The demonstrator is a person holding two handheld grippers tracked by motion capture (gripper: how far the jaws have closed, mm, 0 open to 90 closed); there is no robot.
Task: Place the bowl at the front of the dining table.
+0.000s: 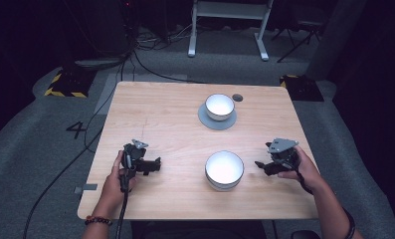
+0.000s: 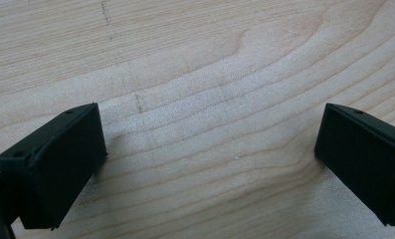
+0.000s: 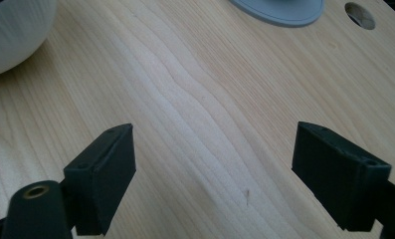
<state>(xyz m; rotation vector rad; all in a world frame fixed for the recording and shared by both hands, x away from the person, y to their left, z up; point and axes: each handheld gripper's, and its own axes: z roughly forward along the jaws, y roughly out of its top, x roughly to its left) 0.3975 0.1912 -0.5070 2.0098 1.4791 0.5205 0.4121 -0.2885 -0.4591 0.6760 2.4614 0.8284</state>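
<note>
Now both grippers rest low on the wooden table, one at each side of the near white bowl, and I take this bowl as the landmark. The right gripper is just beside the bowl on its right, and its tips point toward the bowl's wall. The left gripper is on the bowl's left, clearly farther away, also pointing toward it. So the right hand is the nearer one for a grasp.

In the right gripper view the jaws stand wide apart with nothing between them, only bare wood, and the bowl's round side shows at the upper left, so the bowl lies ahead and to the left of this claw. In the left gripper view the jaws are also spread and empty over the plain wood.

A second white bowl sits on a grey saucer behind the near bowl, well apart from it, with a small round hole in the table just beside the saucer.

The near bowl is round, so it has no long axis; I judge that the right claw needs to close on the rim.
</note>
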